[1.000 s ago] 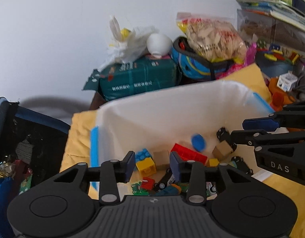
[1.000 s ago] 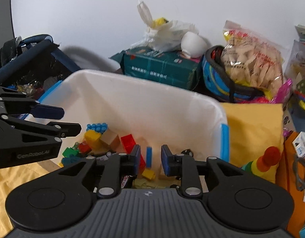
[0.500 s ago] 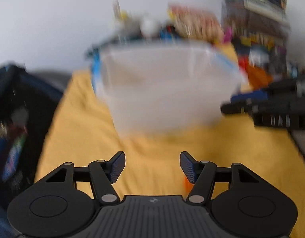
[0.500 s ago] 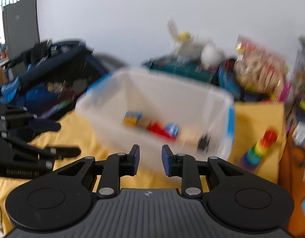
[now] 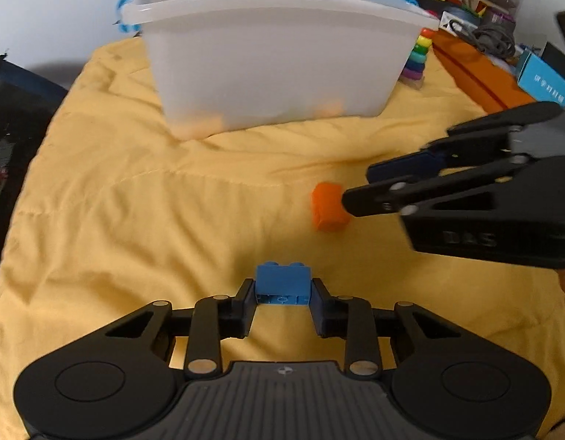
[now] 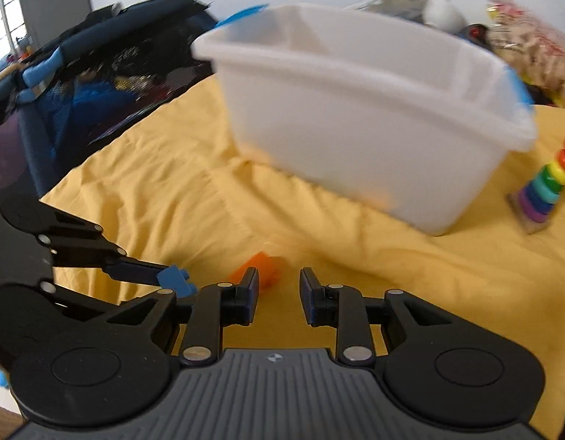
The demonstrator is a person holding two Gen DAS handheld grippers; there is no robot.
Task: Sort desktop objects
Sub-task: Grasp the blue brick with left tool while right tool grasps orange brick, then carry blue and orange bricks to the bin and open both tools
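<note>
The white bin [image 5: 279, 55] stands on a yellow cloth [image 5: 135, 201] and serves as landmark; its blue handles sit at either end. The surface under the cloth cannot be identified.

Left gripper [image 5: 282, 293]: on the near side of the bin, well apart from it, low over the cloth. Its jaws are closing, and a blue brick [image 5: 282, 282] sits between them, studs pointing toward the bin. Both pads appear to touch the brick's ends. The right wrist view confirms the brick [image 6: 176, 278] at the left gripper's tips.

Right gripper [image 6: 279, 293]: also on the near side of the bin, to the right of the left gripper. Jaws stand at a narrow gap with nothing between them. An orange block [image 6: 262, 266] lies on the cloth just ahead of the left pad, between the gripper and the bin; in the left wrist view the block [image 5: 328, 207] is partly covered by a fingertip. Contact cannot be confirmed.

A rainbow ring stacker [image 6: 546, 183] stands just beside the bin's right end.
</note>
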